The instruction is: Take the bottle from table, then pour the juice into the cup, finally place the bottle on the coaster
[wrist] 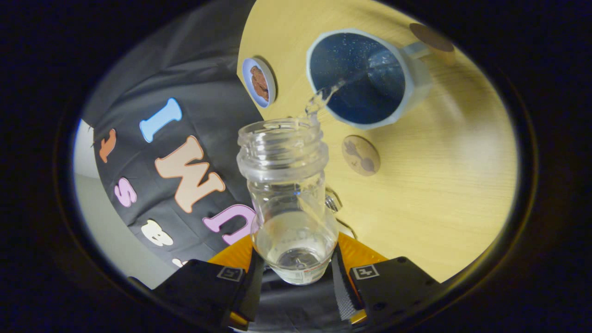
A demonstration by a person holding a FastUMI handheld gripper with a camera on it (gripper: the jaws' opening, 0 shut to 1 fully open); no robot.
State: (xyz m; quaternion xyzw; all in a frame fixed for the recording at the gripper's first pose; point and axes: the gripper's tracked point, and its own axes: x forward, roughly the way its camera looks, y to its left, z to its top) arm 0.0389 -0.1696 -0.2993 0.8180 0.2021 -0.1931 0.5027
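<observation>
The jaws pinch the base of the clear uncapped bottle (pixel 289 203), which the gripper (pixel 296 268) tilts toward the blue-lined cup (pixel 365 76) on the wooden table (pixel 444 185), clear liquid (pixel 323 97) streaming in, with a round coaster (pixel 360 155) just beside the cup.

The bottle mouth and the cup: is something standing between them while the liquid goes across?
Nothing visible does. The bottle, held between the tongs, is tilted, and a clear stream leaves its mouth straight into the cup.
</observation>
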